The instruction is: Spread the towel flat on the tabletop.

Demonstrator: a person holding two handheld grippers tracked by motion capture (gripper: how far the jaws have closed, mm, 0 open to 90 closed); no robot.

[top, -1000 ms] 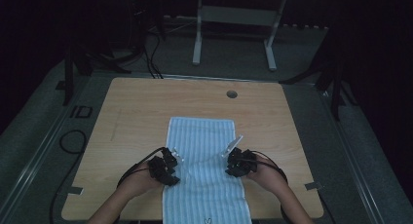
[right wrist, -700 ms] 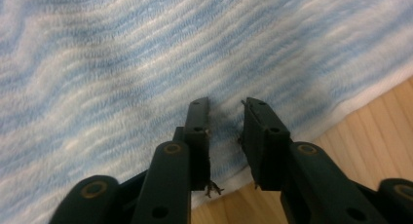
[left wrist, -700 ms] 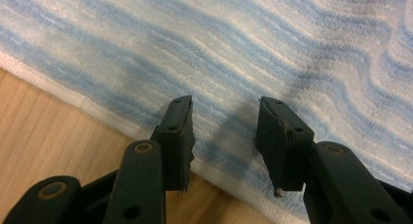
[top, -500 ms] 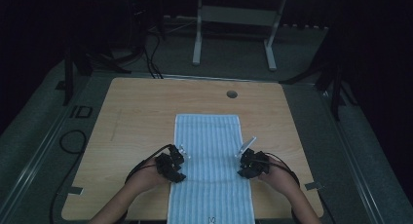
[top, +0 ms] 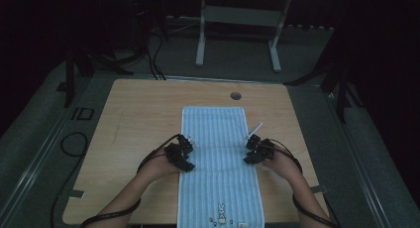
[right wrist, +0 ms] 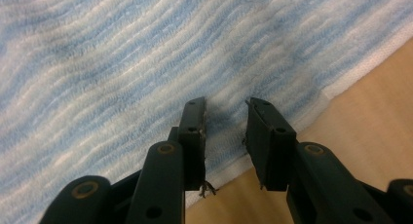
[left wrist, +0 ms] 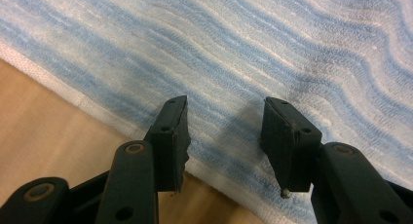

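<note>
Blue-striped towel point(top: 216, 158) lying flat from the wooden table's point(top: 143, 114) centre to its near edge, small illegible print near its near hem. Left gripper point(left wrist: 225, 124) and right gripper point(right wrist: 225, 118), both released, sit at its long edges. Dim room; cables point(top: 148, 49) behind.

The high view is dim and grainy: the pale wooden tabletop point(top: 143, 124) catches soft overhead light while the surroundings sink into near black. Both gripper views are brighter and sharp on the blue-and-white striped terry towel point(left wrist: 272, 53). The left claw point(left wrist: 225, 136) casts a soft shadow on the towel between its jaws; the black jaw arms blur slightly at the bottom edge.
</note>
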